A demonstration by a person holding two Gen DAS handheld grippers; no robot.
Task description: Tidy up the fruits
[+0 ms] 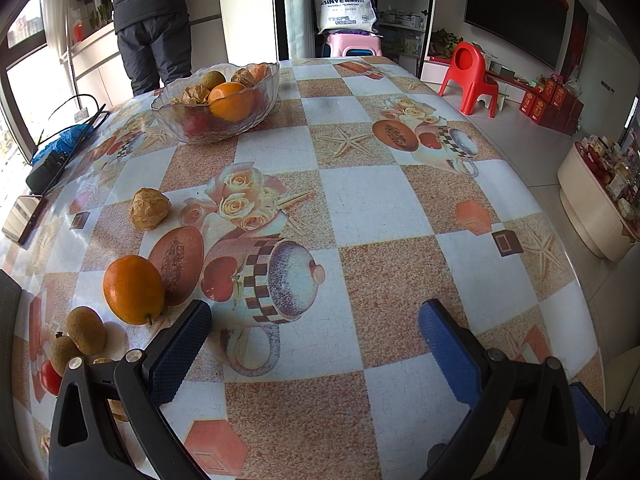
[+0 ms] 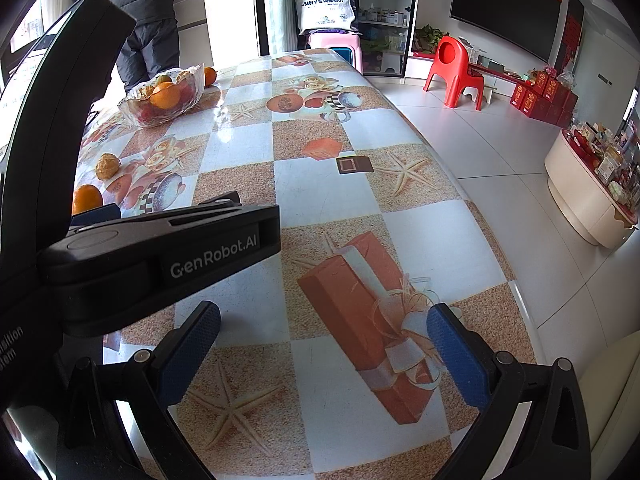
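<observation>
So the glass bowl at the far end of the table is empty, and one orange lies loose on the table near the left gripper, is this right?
Not quite. The glass bowl is not empty: the left wrist view shows an orange and several brownish fruits inside it. The rest holds: one orange lies loose on the table near the left gripper, which is open.

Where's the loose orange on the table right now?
In the left wrist view, the orange lies at lower left, between two brown fruits and the wrinkled fruit.
</observation>
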